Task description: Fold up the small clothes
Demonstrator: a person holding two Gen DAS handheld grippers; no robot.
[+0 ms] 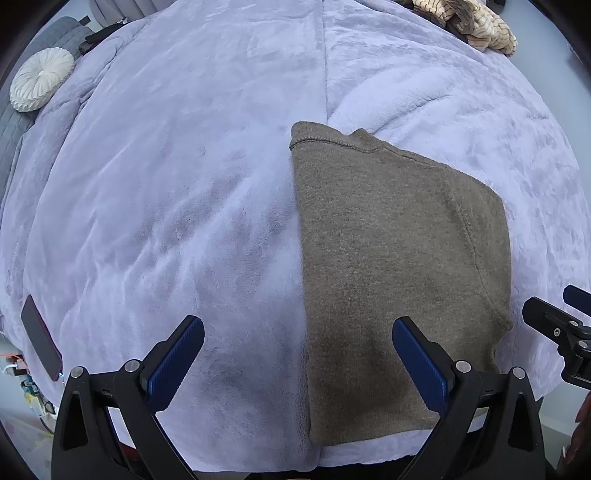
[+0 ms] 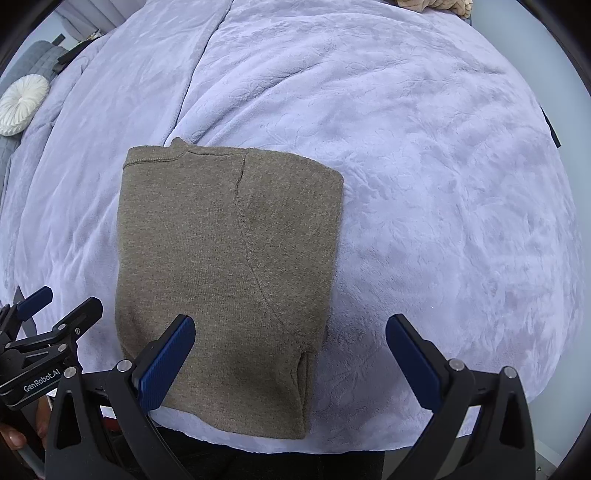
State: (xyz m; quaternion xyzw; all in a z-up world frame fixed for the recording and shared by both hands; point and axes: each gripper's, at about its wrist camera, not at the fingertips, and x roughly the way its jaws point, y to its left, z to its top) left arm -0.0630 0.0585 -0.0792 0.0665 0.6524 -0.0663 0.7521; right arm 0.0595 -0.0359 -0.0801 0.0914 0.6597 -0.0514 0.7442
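Note:
A brown knit garment (image 1: 399, 266) lies folded into a flat rectangle on the lilac bedspread (image 1: 177, 184), near the bed's front edge; it also shows in the right wrist view (image 2: 225, 266). My left gripper (image 1: 297, 363) is open and empty, held above the garment's left edge. My right gripper (image 2: 290, 363) is open and empty, held above the garment's right front corner. Neither gripper touches the cloth. The right gripper also shows at the right edge of the left wrist view (image 1: 561, 328), and the left gripper at the left edge of the right wrist view (image 2: 44, 317).
A round white cushion (image 1: 40, 79) lies at the far left by a grey headboard (image 1: 14, 122). A beige striped cloth pile (image 1: 469, 22) sits at the bed's far right. A dark phone (image 1: 40, 338) lies at the bed's left front edge.

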